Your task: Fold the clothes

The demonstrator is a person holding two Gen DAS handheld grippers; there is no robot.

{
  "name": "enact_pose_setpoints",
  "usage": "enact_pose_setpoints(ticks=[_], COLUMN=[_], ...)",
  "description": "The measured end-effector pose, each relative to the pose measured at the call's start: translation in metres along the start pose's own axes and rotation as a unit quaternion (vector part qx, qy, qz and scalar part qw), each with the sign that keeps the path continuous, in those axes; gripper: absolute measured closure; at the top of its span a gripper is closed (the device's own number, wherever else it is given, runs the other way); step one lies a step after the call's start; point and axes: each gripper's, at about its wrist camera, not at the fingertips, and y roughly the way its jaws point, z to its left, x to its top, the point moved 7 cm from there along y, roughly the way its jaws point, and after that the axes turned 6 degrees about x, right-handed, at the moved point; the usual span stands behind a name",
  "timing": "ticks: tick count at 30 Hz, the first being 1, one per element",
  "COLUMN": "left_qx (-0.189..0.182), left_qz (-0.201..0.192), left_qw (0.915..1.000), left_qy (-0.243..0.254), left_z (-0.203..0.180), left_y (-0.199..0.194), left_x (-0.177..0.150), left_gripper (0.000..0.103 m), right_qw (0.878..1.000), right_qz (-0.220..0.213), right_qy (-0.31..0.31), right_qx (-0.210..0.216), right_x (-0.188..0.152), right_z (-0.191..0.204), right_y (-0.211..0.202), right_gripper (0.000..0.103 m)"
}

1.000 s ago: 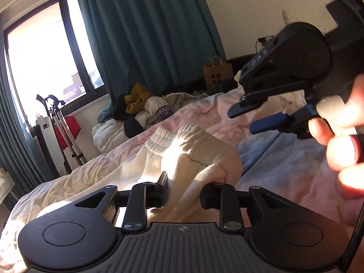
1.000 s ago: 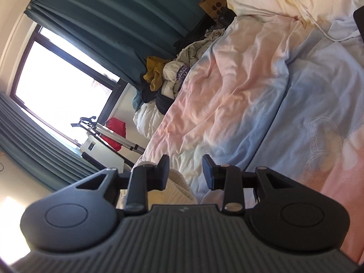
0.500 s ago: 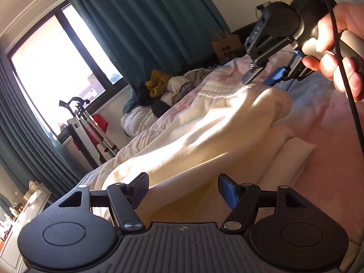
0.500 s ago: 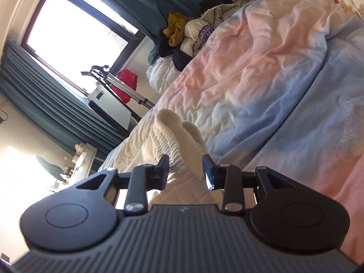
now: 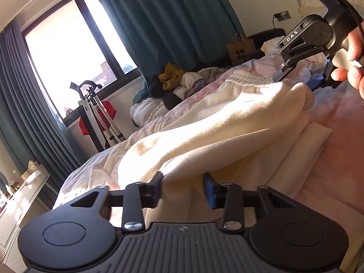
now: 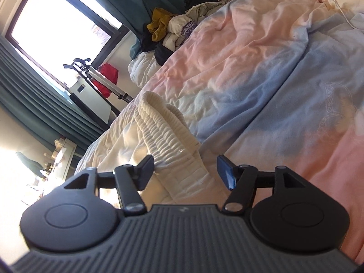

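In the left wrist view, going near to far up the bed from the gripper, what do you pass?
left gripper, jaws closing around cream fabric → cream sweatpants → their ribbed waistband → heap of unfolded clothes → brown paper bag → teal curtain.

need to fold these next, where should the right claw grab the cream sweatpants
Grip the ribbed elastic waistband, the thick bunched edge directly ahead of the right claw. Come straight along the cream sweatpants from their near side; the band stands raised off the duvet.
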Motion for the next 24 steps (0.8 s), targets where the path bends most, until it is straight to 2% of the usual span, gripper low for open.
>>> enact_pose_setpoints(ticks=[6,8,9,11,14,17,19,21,24], left_qx=[-0.003,-0.006,-0.007,-0.011,-0.014,-0.021,-0.027,-0.032,-0.040], left_qz=[-0.008,-0.010,-0.011,-0.010,-0.008,-0.001,0.004,0.005,0.005], left_qw=[1.0000,0.9999,0.9999,0.9999,0.9995,0.9995,0.9996,0.9995,0.9991], left_qy=[0.004,0.001,0.002,0.007,0.028,0.021,0.008,-0.002,-0.016], left_z=[0.005,0.007,0.007,0.007,0.005,0.009,0.012,0.013,0.015], left_y=[-0.009,-0.017,-0.020,-0.026,-0.030,-0.030,-0.029,-0.032,-0.036], left_x=[-0.002,-0.003,-0.005,-0.008,-0.011,-0.014,-0.014,-0.012,-0.008], left_gripper=[0.092,0.094,0.095,0.096,0.097,0.098,0.098,0.098,0.099], right_qw=[0.997,0.992,0.989,0.979,0.975,0.978,0.982,0.984,0.985], right_qz=[-0.024,-0.022,-0.021,-0.004,0.014,0.003,-0.011,-0.025,-0.048], right_qy=[0.077,0.122,0.146,0.200,0.215,0.197,0.176,0.155,0.125], right_qx=[-0.008,0.010,0.021,0.042,0.056,0.071,0.072,0.079,0.108], right_x=[-0.009,-0.014,-0.016,-0.025,-0.033,-0.032,-0.028,-0.023,-0.013], right_z=[-0.017,-0.023,-0.027,-0.034,-0.033,-0.025,-0.021,-0.015,-0.004], right_y=[-0.018,-0.020,-0.020,-0.015,-0.006,-0.004,-0.008,-0.012,-0.022], right_gripper=[0.036,0.036,0.033,0.031,0.031,0.033,0.053,0.064,0.070])
